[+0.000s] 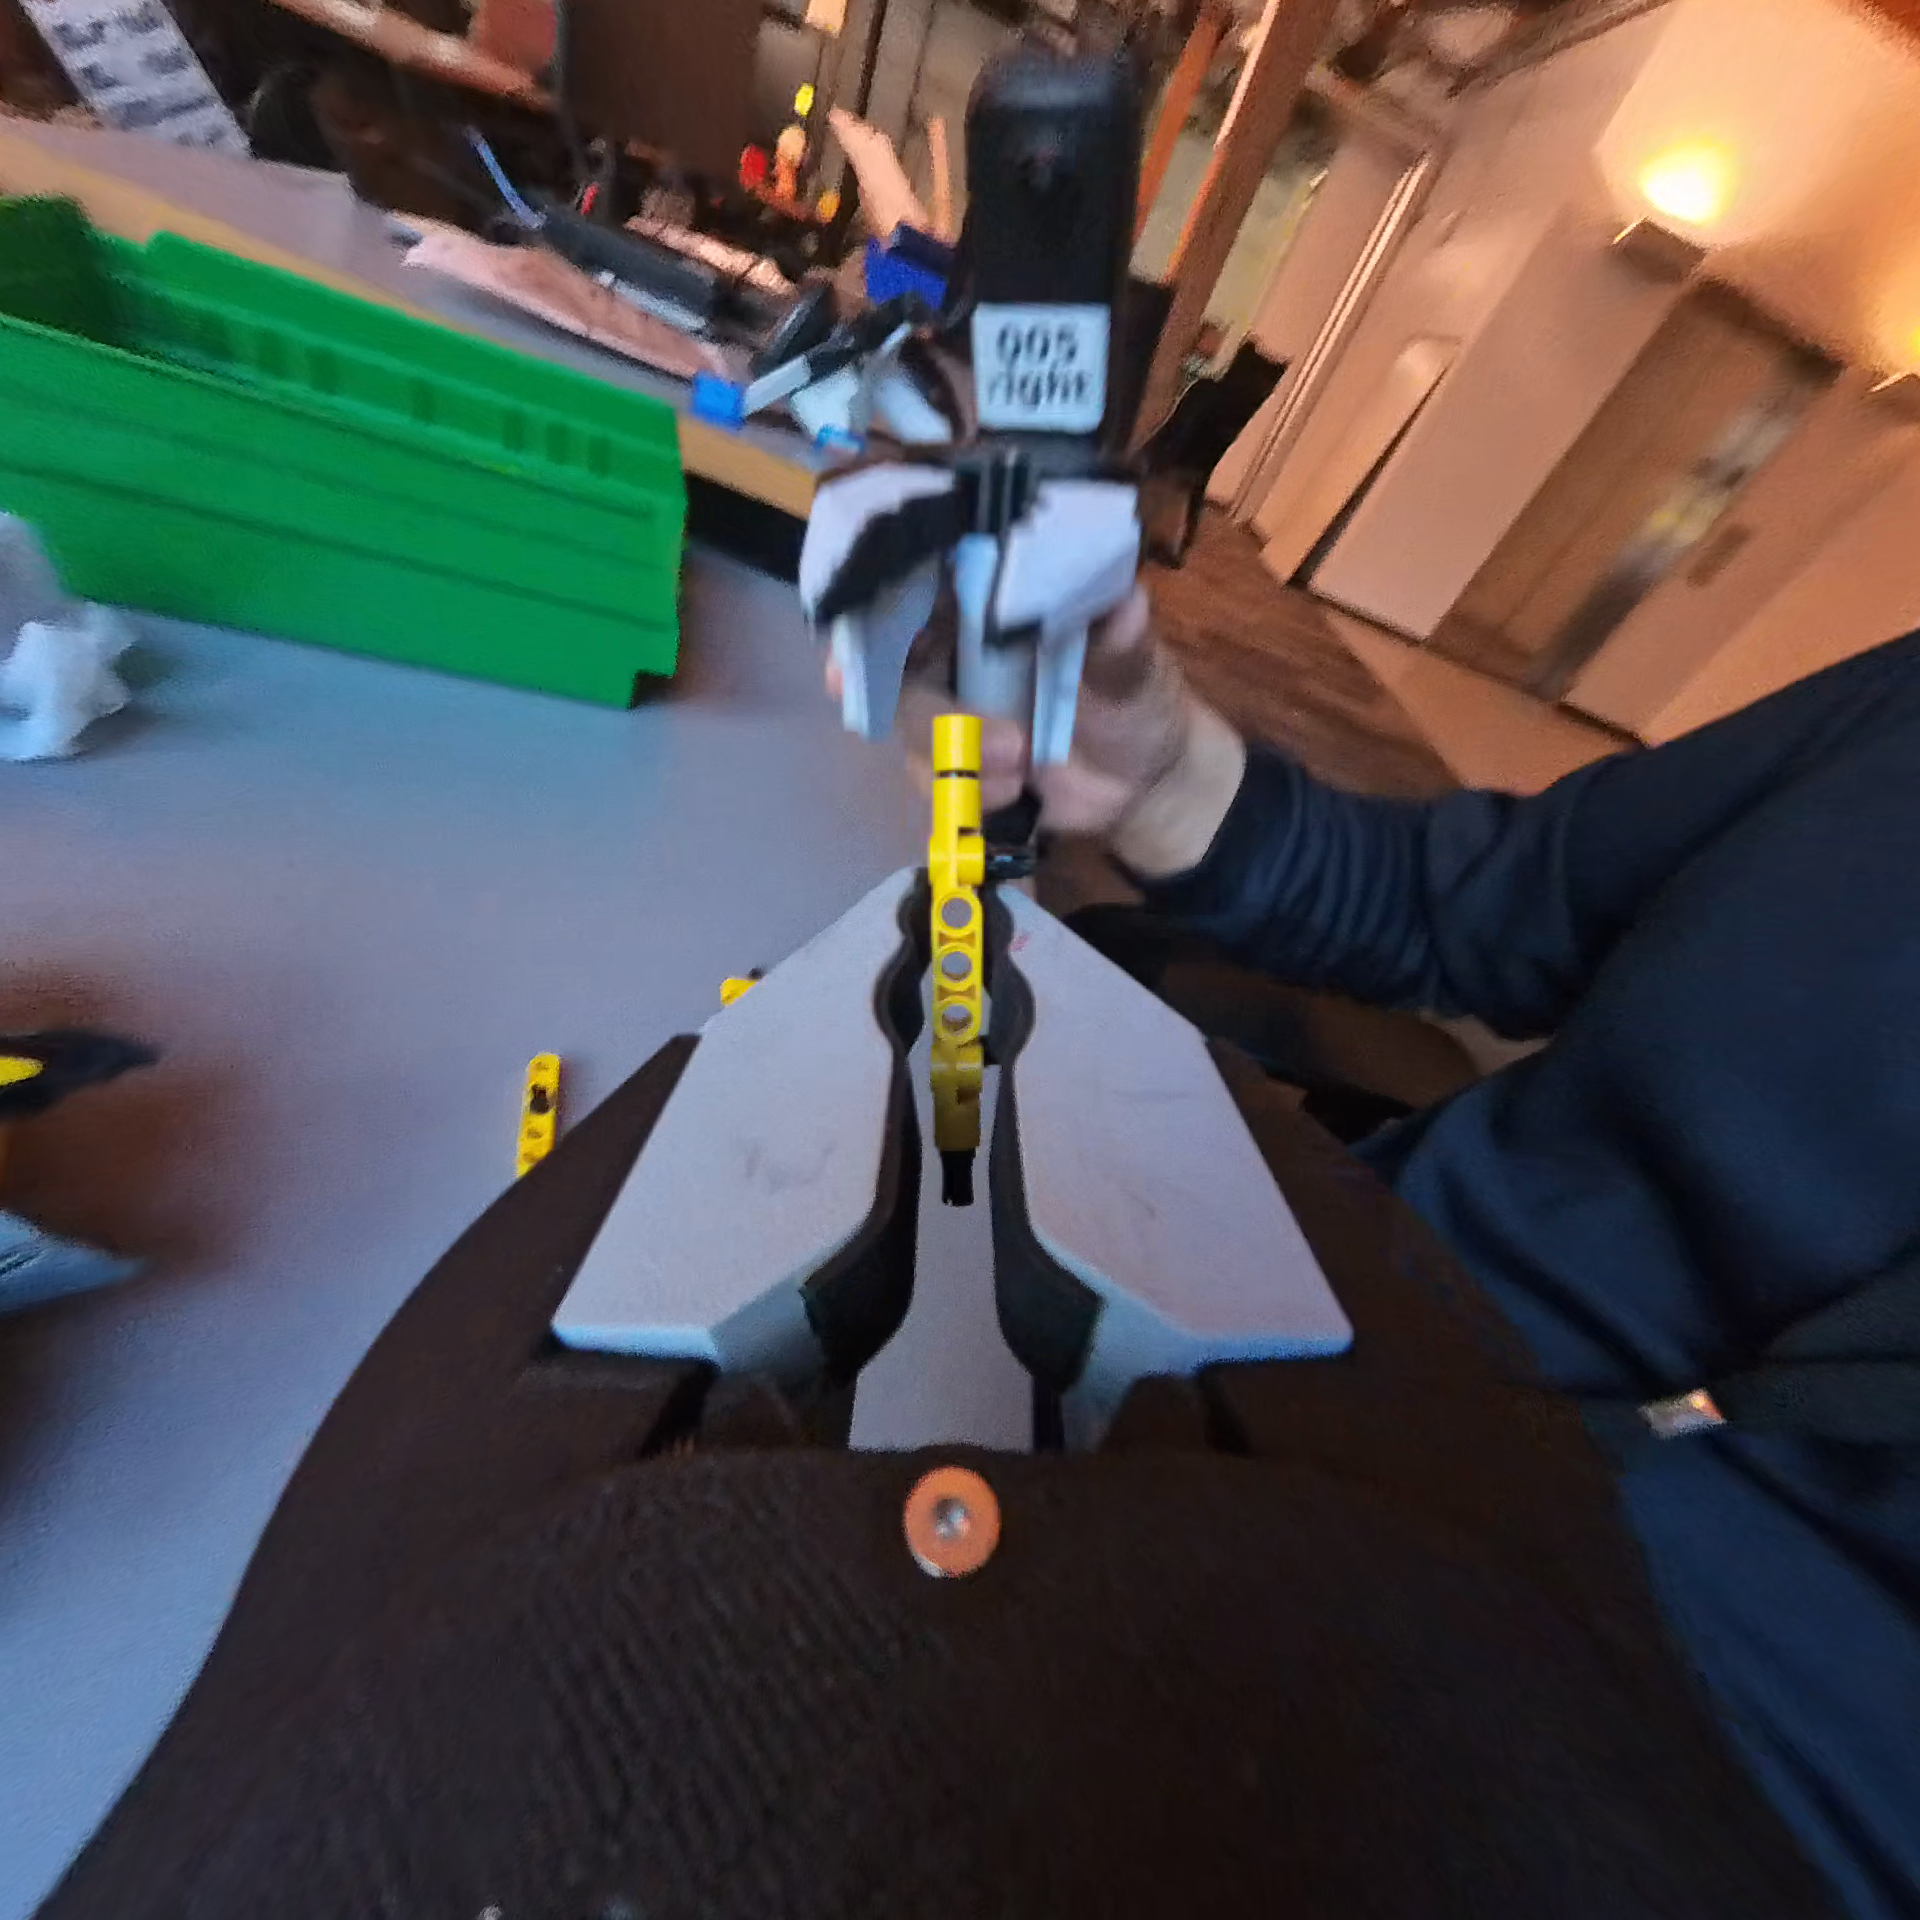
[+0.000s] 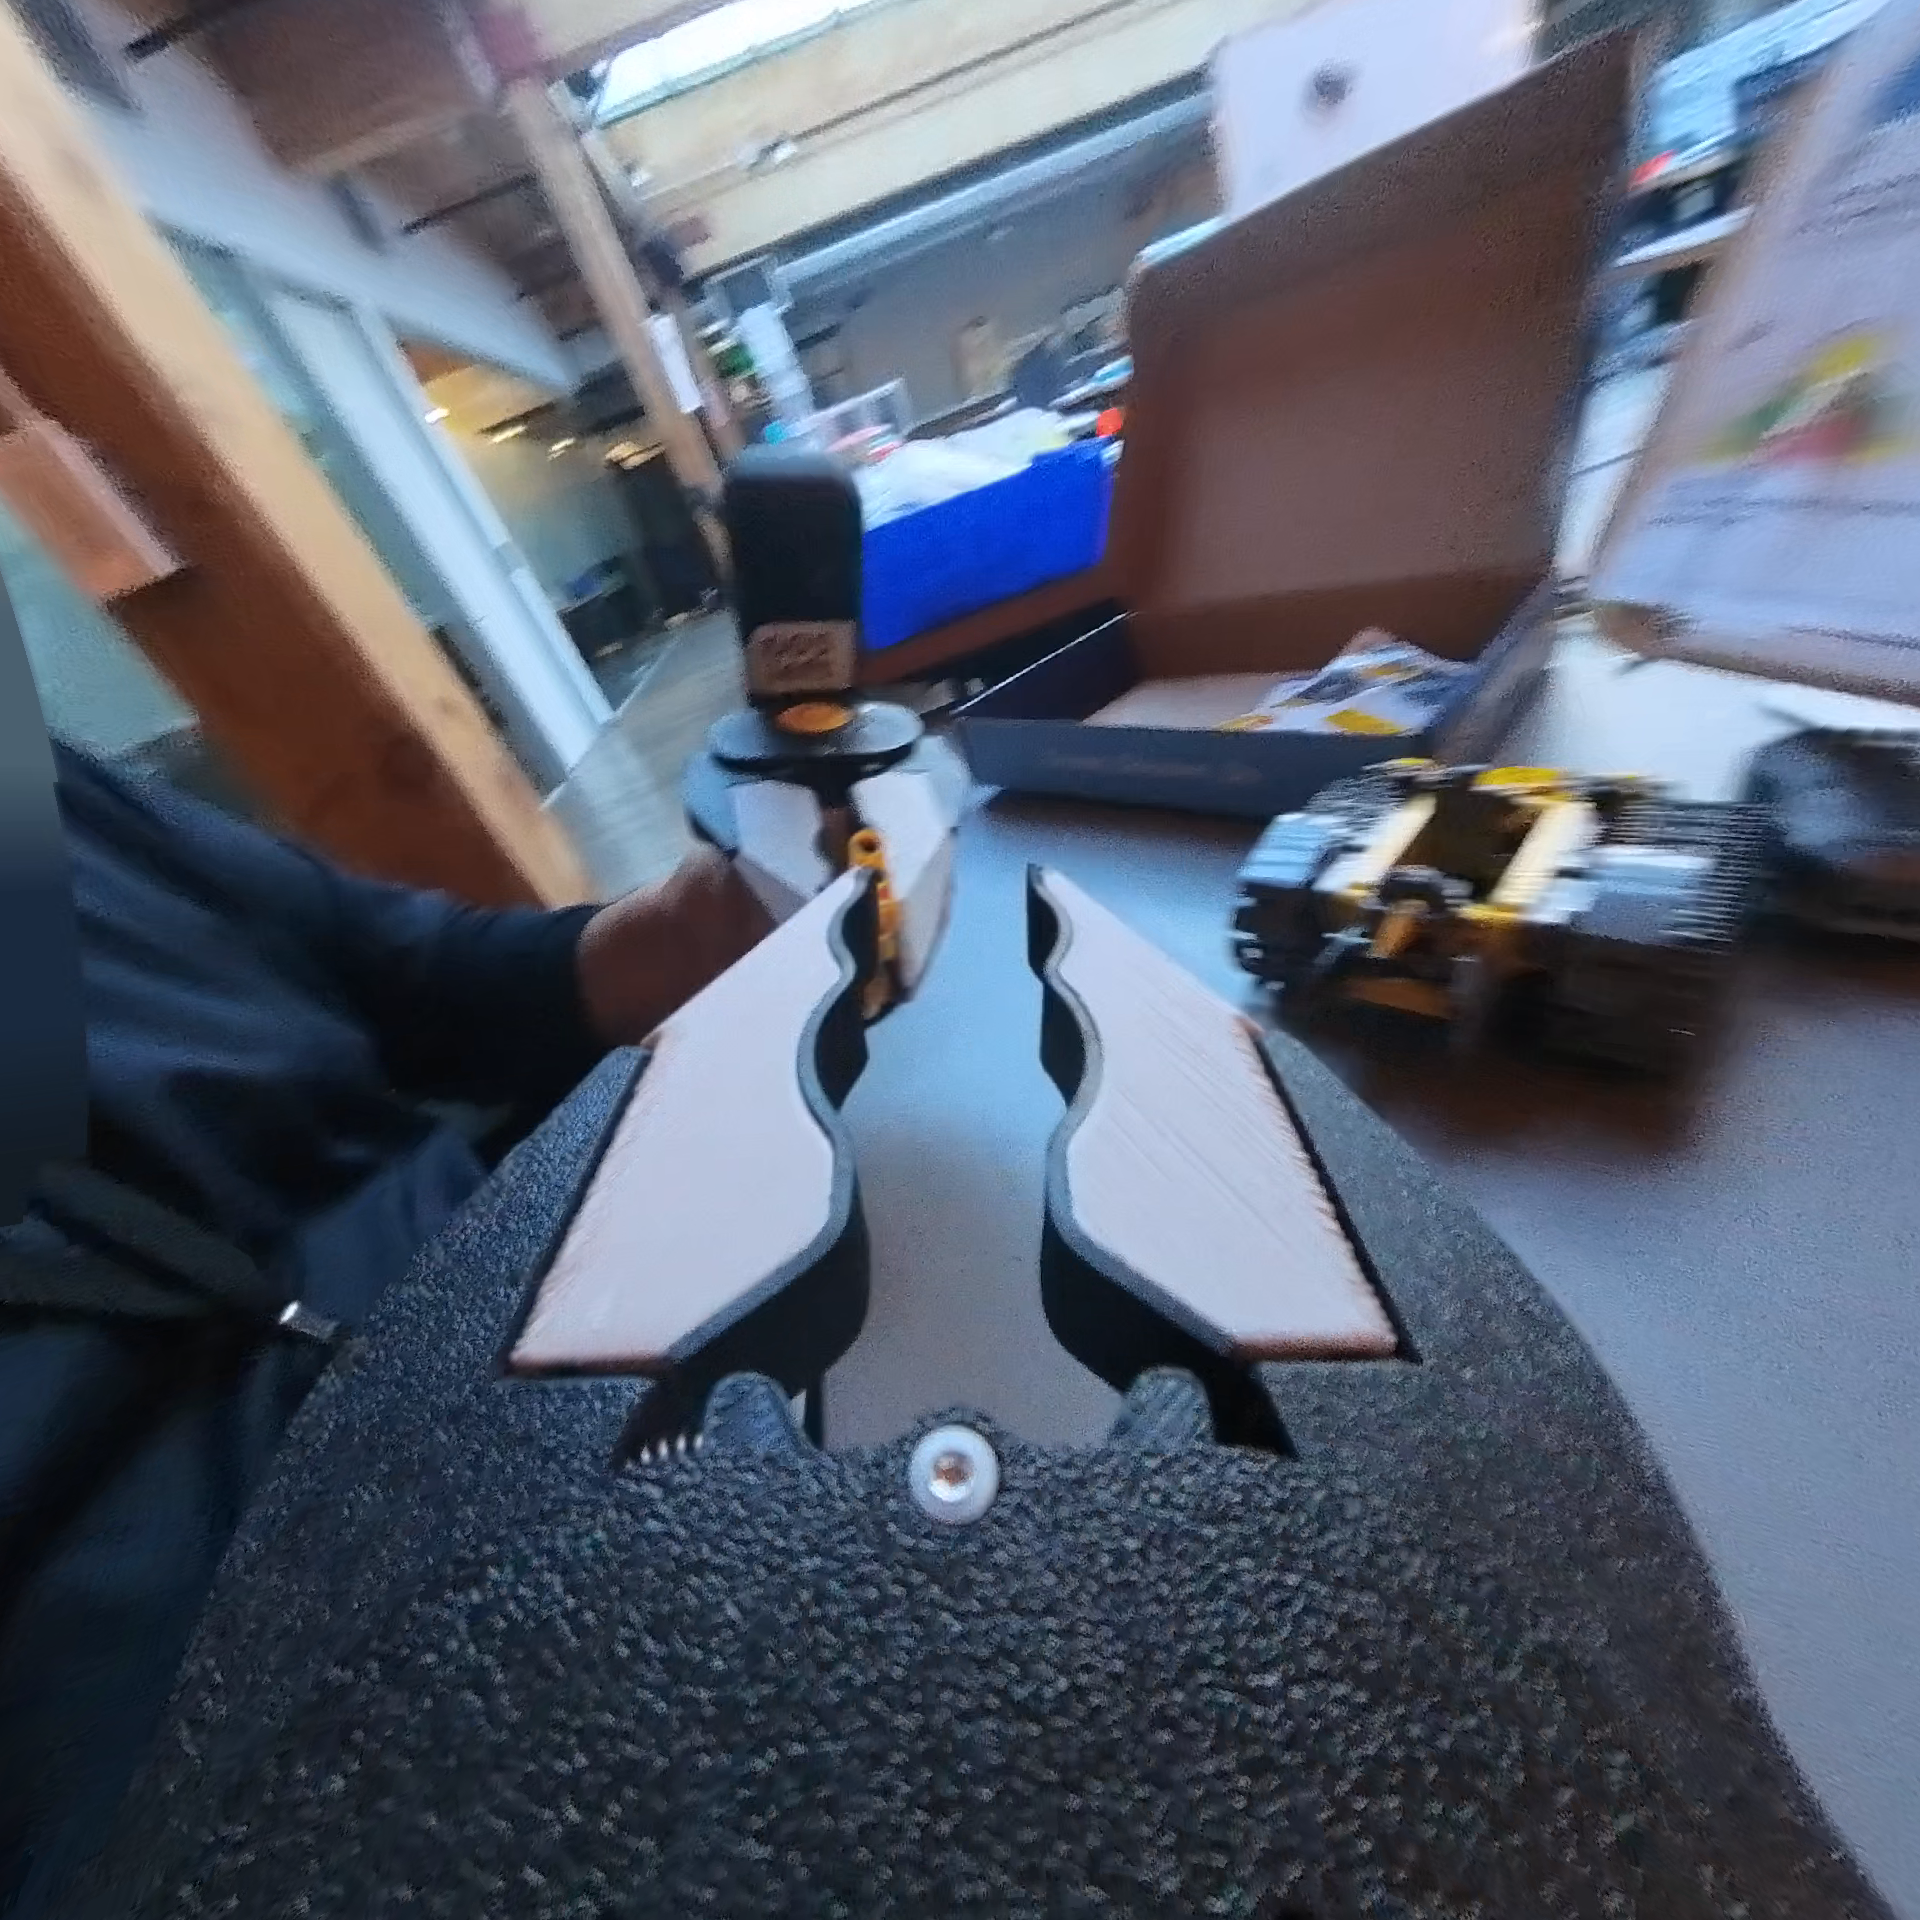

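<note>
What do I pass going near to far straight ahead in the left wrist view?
Left gripper, shut on the yellow beam assembly → the assembly's yellow tip sticking out past the fingers → right gripper, fingers pointing back this way → the hand holding it → black camera housing above it → cluttered desks beyond.

Bare table [image 2: 1558, 1299] ahead of right claw [image 2: 948, 883] — tracked vehicle model [image 2: 1496, 894] blocks right side.

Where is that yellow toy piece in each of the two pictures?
Left wrist view: the yellow piece stands centre, pinched in the left gripper.
Right wrist view: it shows small, left of centre, behind the open right gripper.
Shared landmark: the person's dark sleeve.
</note>
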A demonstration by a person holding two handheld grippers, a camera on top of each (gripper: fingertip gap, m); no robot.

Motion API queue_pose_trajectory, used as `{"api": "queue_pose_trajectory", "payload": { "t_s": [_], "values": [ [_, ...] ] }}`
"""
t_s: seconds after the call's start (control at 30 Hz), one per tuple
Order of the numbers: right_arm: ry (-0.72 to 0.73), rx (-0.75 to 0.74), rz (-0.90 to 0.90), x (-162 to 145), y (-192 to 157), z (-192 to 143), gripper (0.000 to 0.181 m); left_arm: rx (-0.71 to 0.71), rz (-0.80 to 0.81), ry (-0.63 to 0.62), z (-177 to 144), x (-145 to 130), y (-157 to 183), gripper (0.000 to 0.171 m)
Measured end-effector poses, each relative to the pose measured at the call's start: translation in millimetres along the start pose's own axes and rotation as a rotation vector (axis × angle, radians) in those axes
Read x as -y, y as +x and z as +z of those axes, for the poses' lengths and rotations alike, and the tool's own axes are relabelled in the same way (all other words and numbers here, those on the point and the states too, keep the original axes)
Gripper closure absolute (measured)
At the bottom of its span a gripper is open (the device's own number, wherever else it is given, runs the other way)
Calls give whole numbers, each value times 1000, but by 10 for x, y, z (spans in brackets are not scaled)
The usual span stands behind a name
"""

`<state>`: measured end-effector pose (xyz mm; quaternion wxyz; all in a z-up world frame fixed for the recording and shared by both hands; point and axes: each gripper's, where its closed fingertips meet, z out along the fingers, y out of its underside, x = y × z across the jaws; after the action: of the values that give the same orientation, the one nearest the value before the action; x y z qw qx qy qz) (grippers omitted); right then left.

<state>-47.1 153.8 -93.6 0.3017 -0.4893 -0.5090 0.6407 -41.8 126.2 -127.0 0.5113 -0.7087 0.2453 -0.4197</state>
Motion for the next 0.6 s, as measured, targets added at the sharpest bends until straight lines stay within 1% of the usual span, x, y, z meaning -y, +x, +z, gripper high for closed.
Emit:
{"api": "queue_pose_trajectory", "payload": {
  "t_s": [0.07, 0.13, 0.2, 0.23, 0.27, 0.3, 0.47, 0.53, 0.6],
  "values": [
    [50, 71, 13, -39, -141, 190, 153, -45, -35, 49, 1, 53, 62, 166],
    [70, 113, 49, -70, -193, 332, 149, -67, -59, 74, -5, 80, 95, 166],
    [87, 150, 69, -77, -246, 419, 160, -65, -52, 73, 7, 76, 98, 166],
    [96, 144, 63, -68, -247, 437, 165, -68, -52, 67, 19, 66, 98, 166],
    [123, 142, 57, -33, -254, 433, 174, -67, -53, 69, 27, 64, 91, 166],
    [151, 146, 63, -2, -262, 426, 176, -75, -55, 86, 27, 83, 99, 166],
    [192, 155, 144, -10, -202, 464, 176, -47, -81, 110, 14, 70, 30, 167],
    [173, 156, 146, -22, -193, 488, 176, -46, -93, 111, -1, 70, 15, 166],
    [142, 151, 125, -29, -172, 502, 176, -14, -74, 106, -13, 71, -17, 167]
  ]
}}
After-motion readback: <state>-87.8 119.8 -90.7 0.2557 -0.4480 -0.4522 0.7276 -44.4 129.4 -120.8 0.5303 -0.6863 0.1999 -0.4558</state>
